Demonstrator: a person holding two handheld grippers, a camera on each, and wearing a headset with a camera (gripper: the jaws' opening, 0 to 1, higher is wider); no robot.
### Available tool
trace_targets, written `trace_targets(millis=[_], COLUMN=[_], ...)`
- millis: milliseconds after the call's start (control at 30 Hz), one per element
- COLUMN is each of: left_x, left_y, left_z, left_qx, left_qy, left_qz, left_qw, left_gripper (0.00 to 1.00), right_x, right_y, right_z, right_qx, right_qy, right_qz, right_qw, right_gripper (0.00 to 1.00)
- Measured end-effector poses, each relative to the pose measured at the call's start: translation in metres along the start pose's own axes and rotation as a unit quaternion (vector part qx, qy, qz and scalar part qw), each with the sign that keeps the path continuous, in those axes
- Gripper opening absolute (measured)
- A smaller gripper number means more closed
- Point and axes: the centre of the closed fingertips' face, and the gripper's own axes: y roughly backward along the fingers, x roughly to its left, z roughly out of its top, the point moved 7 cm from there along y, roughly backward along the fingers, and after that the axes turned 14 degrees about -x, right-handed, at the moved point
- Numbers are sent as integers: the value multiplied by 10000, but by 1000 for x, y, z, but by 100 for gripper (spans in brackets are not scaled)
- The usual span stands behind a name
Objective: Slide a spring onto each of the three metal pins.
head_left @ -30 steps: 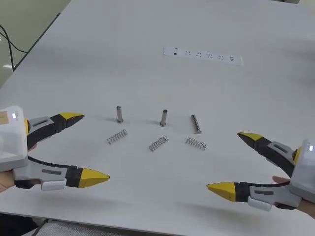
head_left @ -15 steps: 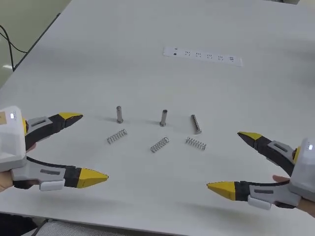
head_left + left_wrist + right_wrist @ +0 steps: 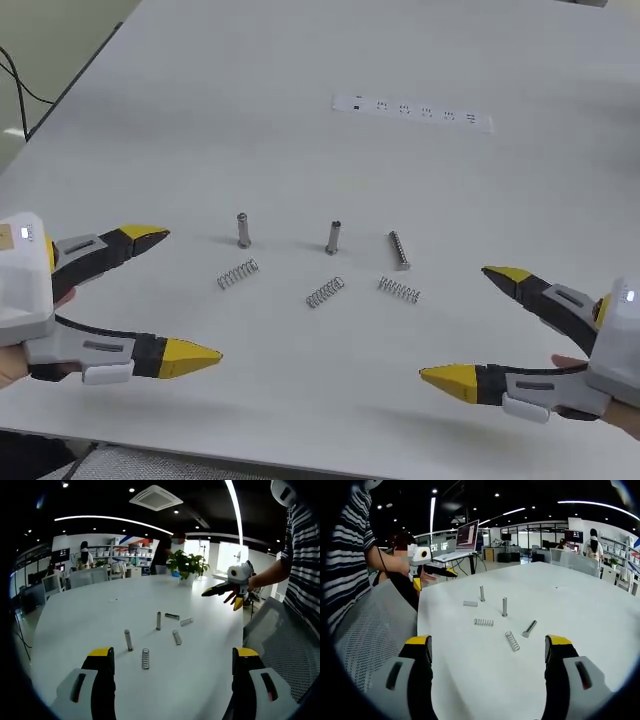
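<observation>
The right gripper (image 3: 455, 322), wide open and empty like the left gripper (image 3: 193, 295), stood nearest the rightmost spring (image 3: 398, 290), lying roughly parallel to the desk's (image 3: 300, 80) near edge.

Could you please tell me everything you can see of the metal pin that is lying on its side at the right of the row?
The lying pin is a short, slim cylinder of grey metal, with what looks like a slightly wider head at its near end. It rests flat on the white table, its shaft pointing away from the person, whereas the middle pin and left pin stand upright. It carries no spring; the nearest spring lies just in front, apart from it.
</observation>
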Motion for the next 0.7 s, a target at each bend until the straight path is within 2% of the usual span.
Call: trace_targets(millis=[400, 700], left_x=[2, 4], left_y=[1, 1], left_z=[-1, -3], left_qx=[-87, -117], left_qy=[105, 159], left_qz=[65, 105], left_qw=[9999, 9997], left_gripper=[97, 97], right_x=[2, 0], right_y=[-4, -14], right_z=[4, 11], right_qx=[-49, -96], right_qy=[-195, -257], right_qz=[-12, 16], right_qw=[9998, 9996], right_gripper=[92, 91])
